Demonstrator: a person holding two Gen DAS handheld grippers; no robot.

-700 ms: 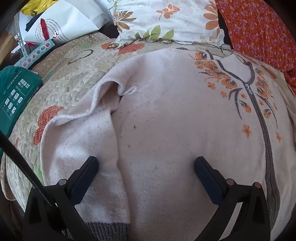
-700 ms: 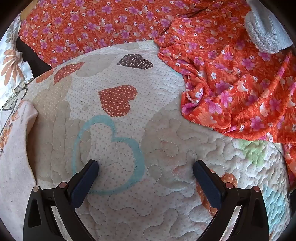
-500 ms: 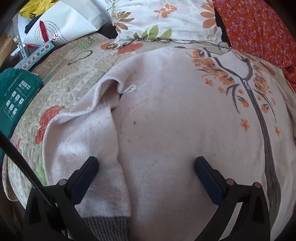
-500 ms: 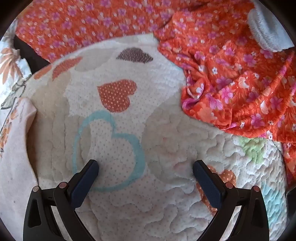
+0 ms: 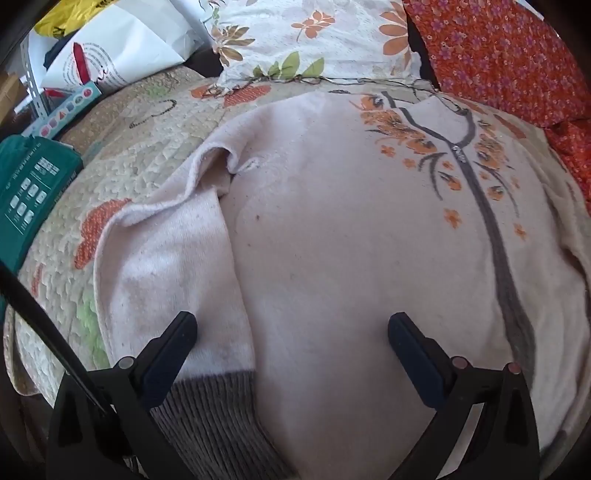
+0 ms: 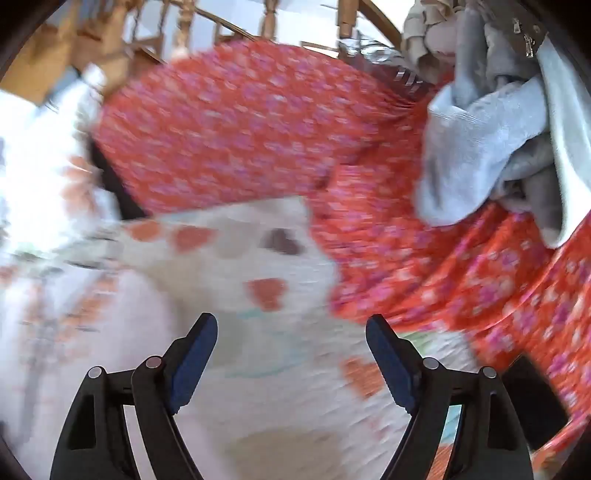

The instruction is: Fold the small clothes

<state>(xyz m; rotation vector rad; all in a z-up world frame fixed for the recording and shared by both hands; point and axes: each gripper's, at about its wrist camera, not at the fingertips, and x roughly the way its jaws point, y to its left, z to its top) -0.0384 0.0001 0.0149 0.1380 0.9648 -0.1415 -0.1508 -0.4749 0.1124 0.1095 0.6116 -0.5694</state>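
Note:
A pale pink sweater (image 5: 332, 240) with an orange flower print and a grey zip line lies flat on the quilted bedspread (image 5: 147, 122). Its left sleeve (image 5: 170, 273) is folded down along the body and ends in a grey ribbed cuff (image 5: 210, 406). My left gripper (image 5: 291, 332) is open and hovers low over the sweater's lower part, straddling the sleeve's inner edge. My right gripper (image 6: 291, 332) is open and empty above the quilt (image 6: 280, 354). The sweater shows blurred at the left of the right wrist view (image 6: 74, 332).
A floral pillow (image 5: 314, 37) lies beyond the sweater. Orange flowered fabric (image 5: 498, 55) lies at the right, also in the right wrist view (image 6: 240, 129). A green package (image 5: 29, 188) and a white bag (image 5: 118, 48) sit at the left. Grey-blue clothes (image 6: 491, 122) and wooden spindles (image 6: 181, 26) show.
The right gripper has swung up and away, so its view is blurred and now shows the headboard and grey clothes. The left gripper has drawn back slightly, showing more cuff.

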